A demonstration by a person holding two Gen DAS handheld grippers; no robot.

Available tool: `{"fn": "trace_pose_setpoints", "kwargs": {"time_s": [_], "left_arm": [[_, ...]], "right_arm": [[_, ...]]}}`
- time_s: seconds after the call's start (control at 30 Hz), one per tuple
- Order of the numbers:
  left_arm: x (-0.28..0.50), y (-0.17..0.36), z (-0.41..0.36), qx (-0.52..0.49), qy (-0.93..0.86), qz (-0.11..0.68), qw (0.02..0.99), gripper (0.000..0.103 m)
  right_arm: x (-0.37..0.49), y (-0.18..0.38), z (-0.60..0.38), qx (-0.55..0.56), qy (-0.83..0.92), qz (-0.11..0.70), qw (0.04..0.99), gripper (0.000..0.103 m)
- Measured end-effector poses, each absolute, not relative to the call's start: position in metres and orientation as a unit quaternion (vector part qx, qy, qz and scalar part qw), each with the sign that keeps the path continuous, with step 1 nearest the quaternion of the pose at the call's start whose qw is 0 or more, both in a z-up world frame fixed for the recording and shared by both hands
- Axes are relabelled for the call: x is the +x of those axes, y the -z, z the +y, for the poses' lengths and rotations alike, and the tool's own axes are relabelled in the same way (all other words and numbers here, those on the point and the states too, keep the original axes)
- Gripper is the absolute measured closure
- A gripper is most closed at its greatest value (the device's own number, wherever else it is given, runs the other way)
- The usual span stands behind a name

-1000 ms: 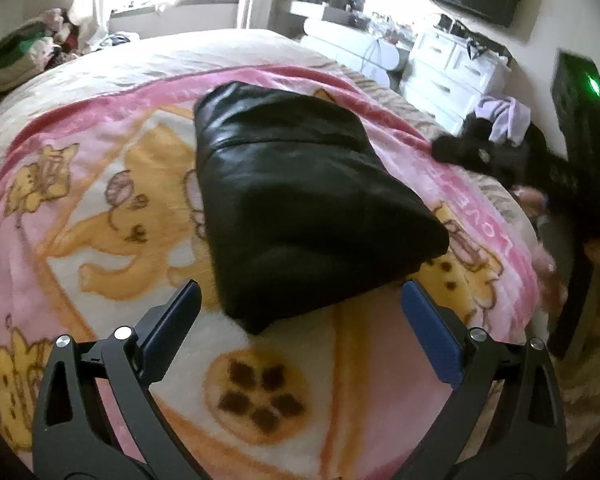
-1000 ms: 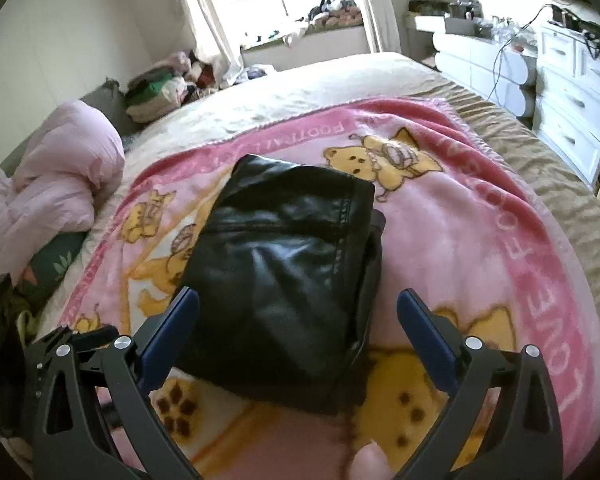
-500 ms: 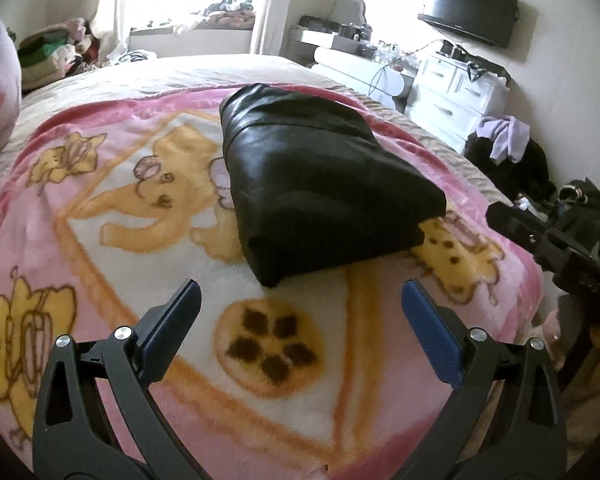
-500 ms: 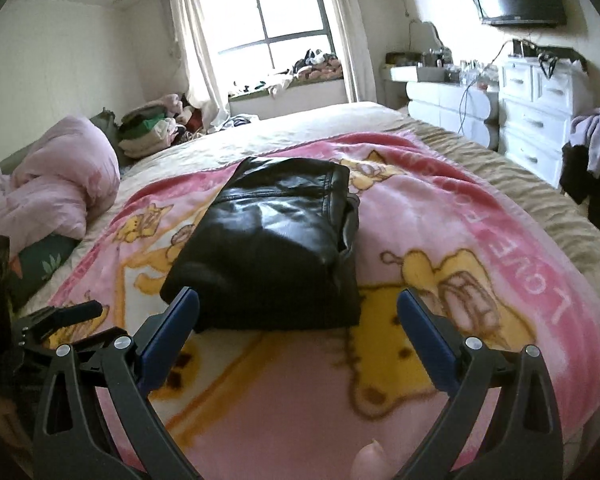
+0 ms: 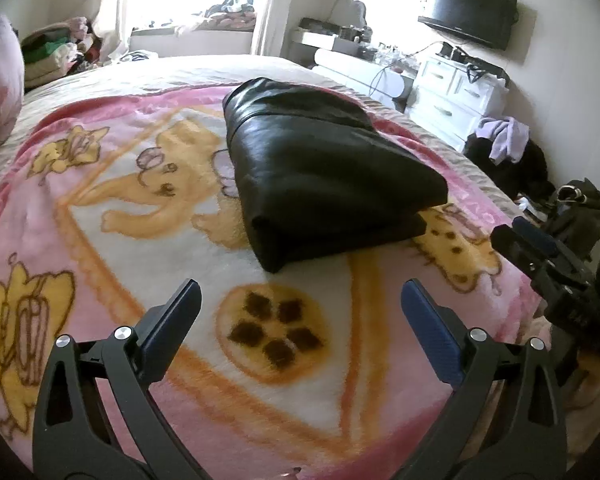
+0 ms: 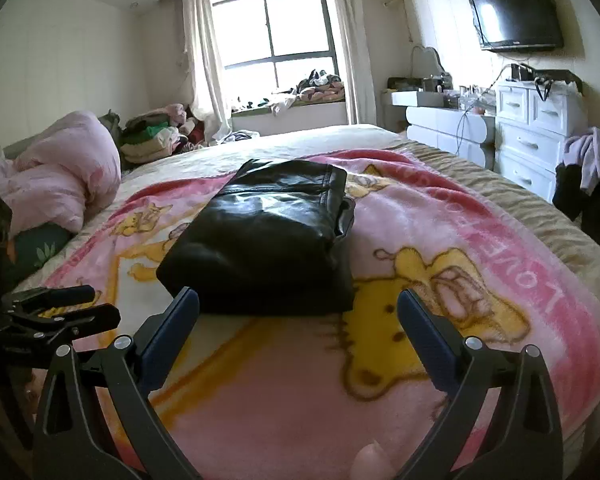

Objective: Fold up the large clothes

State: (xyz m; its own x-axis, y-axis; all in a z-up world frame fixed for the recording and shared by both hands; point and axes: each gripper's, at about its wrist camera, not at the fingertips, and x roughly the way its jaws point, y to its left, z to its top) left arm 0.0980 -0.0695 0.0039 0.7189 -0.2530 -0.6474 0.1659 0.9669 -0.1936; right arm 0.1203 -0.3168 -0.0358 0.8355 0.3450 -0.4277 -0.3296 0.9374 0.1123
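Note:
A black leather garment (image 5: pixel 324 184) lies folded into a thick rectangle on a pink cartoon blanket (image 5: pixel 112 216) on the bed. It also shows in the right wrist view (image 6: pixel 268 240). My left gripper (image 5: pixel 300 300) is open and empty, held back from the garment's near edge. My right gripper (image 6: pixel 298 308) is open and empty, just short of the garment's near edge. The right gripper shows at the right edge of the left wrist view (image 5: pixel 548 256), and the left gripper at the left edge of the right wrist view (image 6: pixel 56 312).
A pink duvet (image 6: pixel 56 176) is bunched at the bed's left side. White drawers (image 6: pixel 536 140) with clothes hung beside them stand along the right wall under a TV (image 6: pixel 516 12). A clothes pile (image 6: pixel 152 140) sits near the window.
Both grippers have drawn back and lowered away from the folded garment, which now sits farther off in both views. The garment has not moved. Both stay open.

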Motion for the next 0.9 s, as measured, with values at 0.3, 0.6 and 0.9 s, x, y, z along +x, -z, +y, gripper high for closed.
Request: {"fn": "trace_pose_setpoints", "kwargs": {"time_s": [0.3, 0.6, 0.9], "left_arm": [[0.102, 0.000, -0.066, -0.068, 0.102, 0.362, 0.924, 0.009], [0.104, 0.002, -0.063, -0.061, 0.085, 0.366, 0.925, 0.009], [0.106, 0.003, -0.060, -0.062, 0.082, 0.368, 0.924, 0.009]], "right_arm": [[0.125, 0.048, -0.310, 0.008, -0.186, 0.253, 0.949, 0.004], [0.126, 0.050, -0.307, 0.005, -0.188, 0.258, 0.948, 0.004], [0.126, 0.053, -0.305, 0.003, -0.189, 0.262, 0.946, 0.004]]}}
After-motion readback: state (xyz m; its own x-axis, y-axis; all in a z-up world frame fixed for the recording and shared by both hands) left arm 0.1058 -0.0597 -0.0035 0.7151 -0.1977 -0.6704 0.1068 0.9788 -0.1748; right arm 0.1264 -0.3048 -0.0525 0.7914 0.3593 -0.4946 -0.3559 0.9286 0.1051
